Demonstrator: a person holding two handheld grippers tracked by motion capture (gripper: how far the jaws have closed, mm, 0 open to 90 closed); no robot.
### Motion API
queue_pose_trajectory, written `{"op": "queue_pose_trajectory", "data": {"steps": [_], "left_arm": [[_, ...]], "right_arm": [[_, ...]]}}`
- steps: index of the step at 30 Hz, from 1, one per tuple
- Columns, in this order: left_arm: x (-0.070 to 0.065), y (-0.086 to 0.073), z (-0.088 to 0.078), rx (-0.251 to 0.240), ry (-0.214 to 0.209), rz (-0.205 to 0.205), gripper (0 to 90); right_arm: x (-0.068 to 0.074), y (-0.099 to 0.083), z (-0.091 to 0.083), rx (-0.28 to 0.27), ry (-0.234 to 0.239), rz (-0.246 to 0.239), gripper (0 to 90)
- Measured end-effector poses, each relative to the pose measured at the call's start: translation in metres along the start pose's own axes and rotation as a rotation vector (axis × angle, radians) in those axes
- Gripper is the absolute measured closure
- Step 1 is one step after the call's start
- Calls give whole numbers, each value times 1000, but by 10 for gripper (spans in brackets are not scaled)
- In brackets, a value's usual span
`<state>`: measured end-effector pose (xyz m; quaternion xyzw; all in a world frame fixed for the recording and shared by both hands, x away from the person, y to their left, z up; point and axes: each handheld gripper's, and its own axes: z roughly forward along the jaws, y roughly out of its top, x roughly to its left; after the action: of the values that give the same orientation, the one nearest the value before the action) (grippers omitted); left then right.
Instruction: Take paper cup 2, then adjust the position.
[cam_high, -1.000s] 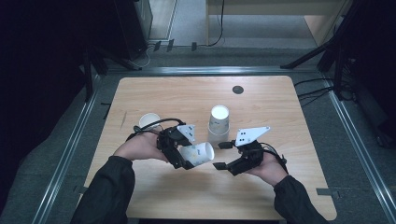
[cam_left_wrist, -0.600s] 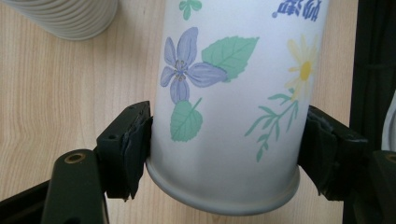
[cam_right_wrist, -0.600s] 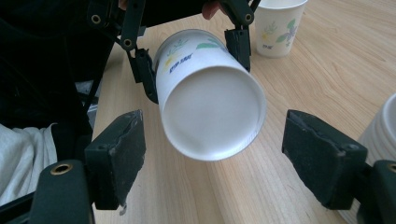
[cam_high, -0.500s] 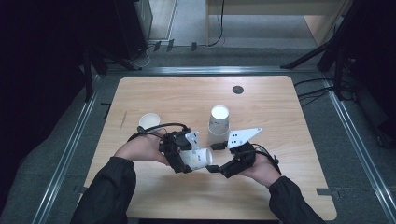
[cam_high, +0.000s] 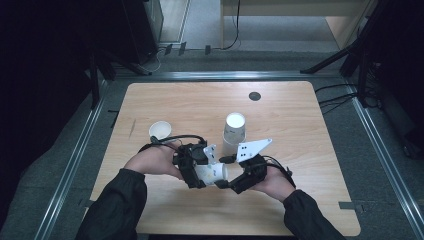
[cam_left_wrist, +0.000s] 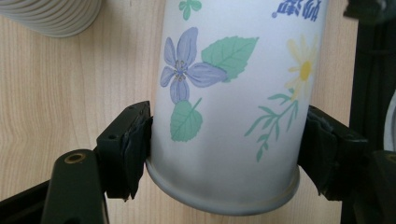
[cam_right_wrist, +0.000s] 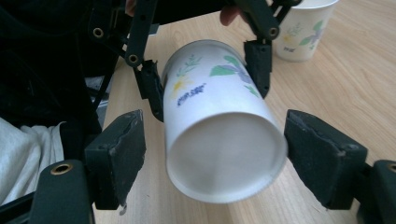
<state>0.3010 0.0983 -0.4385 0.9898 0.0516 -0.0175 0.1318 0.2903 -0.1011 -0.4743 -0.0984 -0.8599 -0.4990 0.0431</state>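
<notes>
The left gripper (cam_high: 196, 167) has its jaws clamped on the flowered cup (cam_high: 212, 172), which lies on its side just in front of the tall cup stack (cam_high: 234, 129) on the tabletop (cam_high: 310, 150). The cup's long way points straight at the right gripper (cam_high: 226, 184). That gripper's jaws have just been opening and now stand apart on both sides of the cup's end, not touching it. A lone cup (cam_high: 160, 131) sits to the stack's left.

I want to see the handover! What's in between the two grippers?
A flowered paper cup, clamped by the left gripper, its end between the right gripper's open jaws, shown in both gripper views.
</notes>
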Motion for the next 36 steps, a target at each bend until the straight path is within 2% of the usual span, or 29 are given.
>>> {"op": "queue_pose_trajectory", "data": {"steps": [22,26,36], "left_arm": [[-3,3,0,-25,-20,2,247],[-3,4,1,-35,-28,4,248],[-3,2,0,-58,-22,12,240]], "right_arm": [[3,0,12,39,4,-21,284],[3,0,12,41,1,-29,323],[4,2,10,48,-7,-34,331]]}}
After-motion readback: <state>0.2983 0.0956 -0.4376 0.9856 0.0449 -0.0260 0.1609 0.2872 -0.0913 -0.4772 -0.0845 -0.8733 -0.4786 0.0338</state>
